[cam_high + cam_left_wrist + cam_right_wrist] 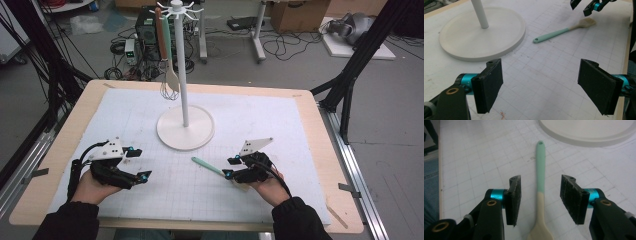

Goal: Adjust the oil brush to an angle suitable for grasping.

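Observation:
A spatula with a mint-green handle and a cream head lies flat on the white gridded mat, right of centre. My right gripper is low over it. In the right gripper view the spatula runs between the two pads, where green meets cream, with a gap on each side; the right gripper is open. My left gripper rests at the mat's left, open and with nothing between its jaws. The left gripper view shows its own wide-apart pads, the spatula farther off, and the right gripper above its head.
A white utensil stand rises from a round base at the mat's middle back. A whisk and another mint-handled utensil hang from its top hooks. The base lies just beyond the spatula's handle tip. Wooden table edges surround the mat.

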